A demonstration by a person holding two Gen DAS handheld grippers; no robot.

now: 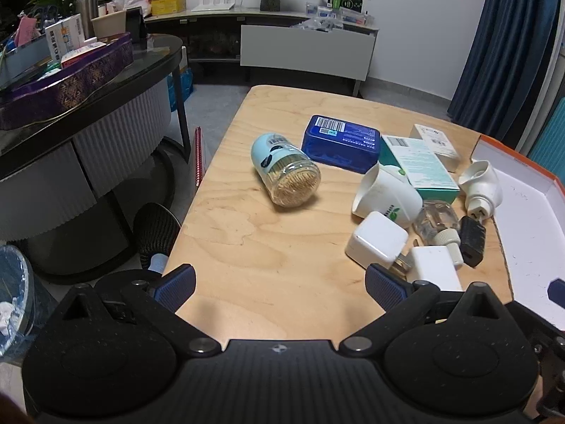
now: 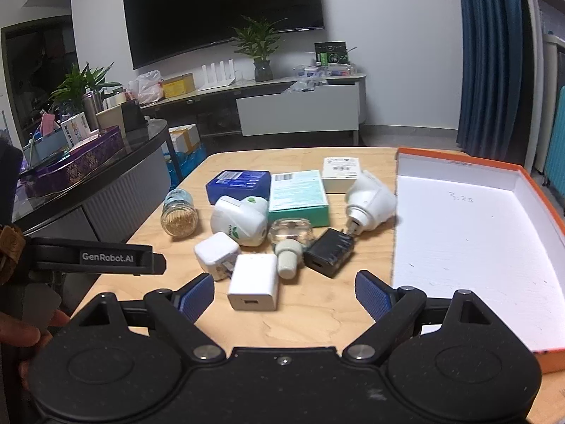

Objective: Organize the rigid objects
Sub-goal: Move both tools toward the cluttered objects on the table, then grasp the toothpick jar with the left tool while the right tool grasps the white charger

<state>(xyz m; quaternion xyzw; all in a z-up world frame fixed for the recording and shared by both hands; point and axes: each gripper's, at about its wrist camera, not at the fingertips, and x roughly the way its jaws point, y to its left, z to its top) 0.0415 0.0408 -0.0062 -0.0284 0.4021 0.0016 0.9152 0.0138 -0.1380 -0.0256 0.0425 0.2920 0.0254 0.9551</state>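
A jar of toothpicks (image 1: 286,173) (image 2: 179,213) lies on its side on the wooden table (image 1: 268,247). Behind it sit a blue box (image 1: 342,143) (image 2: 238,184), a teal box (image 1: 420,166) (image 2: 298,198) and a small white box (image 1: 436,143) (image 2: 340,174). White plug-in devices (image 1: 386,196) (image 2: 240,221), white chargers (image 1: 378,240) (image 2: 253,281), a black charger (image 2: 329,251) and a clear bottle (image 2: 290,235) crowd together. An open orange-rimmed box (image 2: 469,233) lies at the right. My left gripper (image 1: 280,288) is open over bare wood. My right gripper (image 2: 284,295) is open, just short of the near white charger.
A dark round side table (image 1: 88,106) with a purple tin and boxes stands left of the wooden table. A TV cabinet (image 2: 300,109) with plants lines the back wall. Blue curtains (image 2: 491,56) hang at the right. A hand (image 2: 24,332) shows at the left edge.
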